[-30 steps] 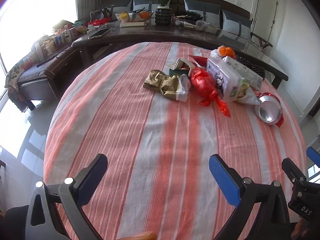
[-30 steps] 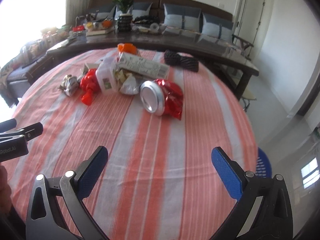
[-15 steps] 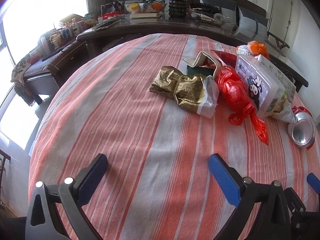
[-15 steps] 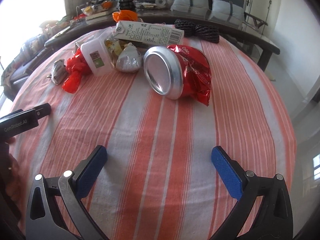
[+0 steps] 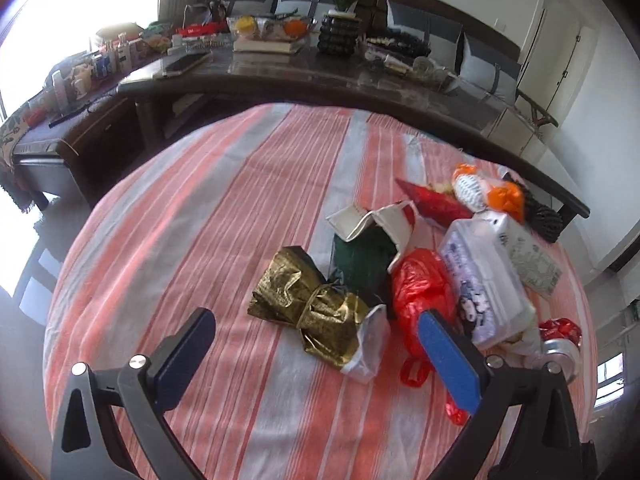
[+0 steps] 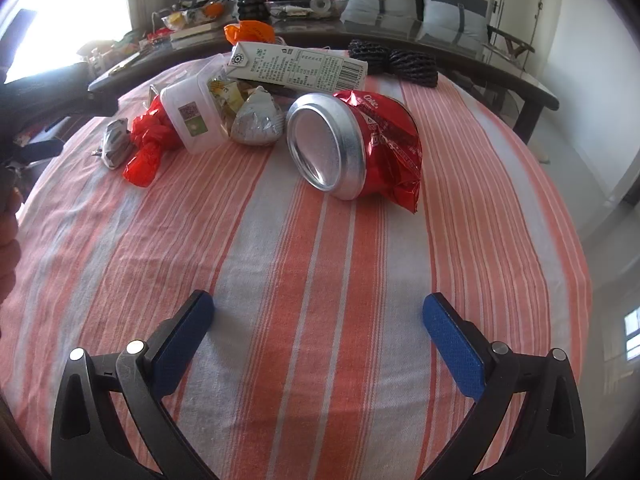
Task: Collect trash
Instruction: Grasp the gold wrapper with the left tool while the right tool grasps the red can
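Trash lies in a pile on the striped tablecloth. In the left wrist view my open left gripper hovers just in front of a crumpled gold foil wrapper, with a red plastic bag and a white plastic box to its right. In the right wrist view my open, empty right gripper faces a crushed red can some way ahead. Behind the can lie a milk carton, a silver wrapper, the white box and the red bag.
An orange bag and a black mesh bundle lie at the pile's far side. A dark table loaded with clutter and a plant stands beyond the round table. The tablecloth's edge drops off on both sides.
Both grippers have moved forward toward the trash pile. The left now sits close to the gold wrapper; the can looms larger for the right. Both stayed open.
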`<state>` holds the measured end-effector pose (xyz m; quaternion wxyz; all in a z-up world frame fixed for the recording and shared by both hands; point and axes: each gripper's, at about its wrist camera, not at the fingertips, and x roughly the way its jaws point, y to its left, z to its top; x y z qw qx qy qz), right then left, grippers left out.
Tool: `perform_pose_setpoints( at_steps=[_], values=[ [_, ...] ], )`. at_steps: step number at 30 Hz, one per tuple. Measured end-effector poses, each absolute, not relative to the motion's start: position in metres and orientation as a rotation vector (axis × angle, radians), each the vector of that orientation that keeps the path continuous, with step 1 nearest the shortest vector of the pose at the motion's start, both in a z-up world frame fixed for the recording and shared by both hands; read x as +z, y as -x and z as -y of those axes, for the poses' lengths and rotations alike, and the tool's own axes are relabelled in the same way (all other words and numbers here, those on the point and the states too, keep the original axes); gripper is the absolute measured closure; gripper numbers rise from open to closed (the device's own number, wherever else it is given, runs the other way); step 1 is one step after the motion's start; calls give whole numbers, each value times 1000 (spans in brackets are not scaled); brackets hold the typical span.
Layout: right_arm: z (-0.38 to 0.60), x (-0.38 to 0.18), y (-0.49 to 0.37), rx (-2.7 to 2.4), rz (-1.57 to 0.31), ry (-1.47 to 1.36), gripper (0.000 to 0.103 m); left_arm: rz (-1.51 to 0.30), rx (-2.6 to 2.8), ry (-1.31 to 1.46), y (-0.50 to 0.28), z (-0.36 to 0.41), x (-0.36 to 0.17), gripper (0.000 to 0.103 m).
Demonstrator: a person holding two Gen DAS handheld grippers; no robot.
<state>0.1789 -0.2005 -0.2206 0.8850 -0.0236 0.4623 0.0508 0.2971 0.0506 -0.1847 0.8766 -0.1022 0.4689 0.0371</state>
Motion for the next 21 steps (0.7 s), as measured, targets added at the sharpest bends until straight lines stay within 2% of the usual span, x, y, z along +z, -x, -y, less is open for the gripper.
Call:
perform_pose_setpoints(
  at_steps=[3,12,17,21],
  values=[
    [200,-221,-179,106,-961,49,0,-1028,110,221,-297,-64,-198,1],
    [200,-221,-179,106,-961,49,0,-1028,24,150,-253,-115,-186,0],
    [201,-221,-179,106,-961,49,0,-1056,-129,172,-286,-101,-177,0],
    [201,-221,-179,106,-961,49,0,-1118,-145,209,-321,-94,-194,0]
  ],
)
